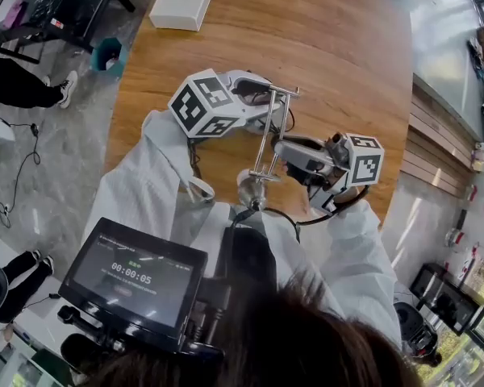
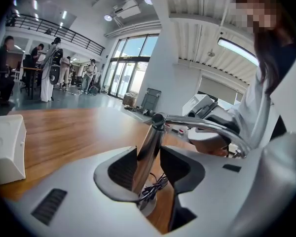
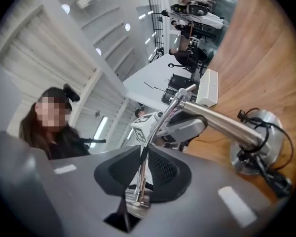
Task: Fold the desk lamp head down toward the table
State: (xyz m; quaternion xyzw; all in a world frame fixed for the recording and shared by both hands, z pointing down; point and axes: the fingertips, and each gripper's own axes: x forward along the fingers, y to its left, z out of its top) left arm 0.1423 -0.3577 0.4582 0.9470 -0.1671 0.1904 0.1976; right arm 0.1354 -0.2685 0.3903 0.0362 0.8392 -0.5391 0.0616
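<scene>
A chrome desk lamp point(image 1: 272, 135) stands on the wooden table point(image 1: 331, 39), its round base point(image 1: 252, 193) near the front edge. In the left gripper view the thick post point(image 2: 147, 152) rises between the jaws of my left gripper point(image 2: 150, 168). It lies close to the left pad, with a gap on the right, so the left gripper is open. From the top joint point(image 2: 159, 118) the thin upper arm point(image 3: 155, 127) curves away. My right gripper point(image 3: 142, 174) is shut on that thin arm near its end. Both grippers, left point(image 1: 268, 107) and right point(image 1: 284, 153), flank the lamp.
A white box point(image 1: 184, 0) lies at the table's far edge. The lamp's black cable point(image 3: 266, 174) coils at the base. A dark tablet point(image 1: 137, 276) sits at the near left. A teal bin point(image 1: 107, 55) and people's legs are on the floor to the left.
</scene>
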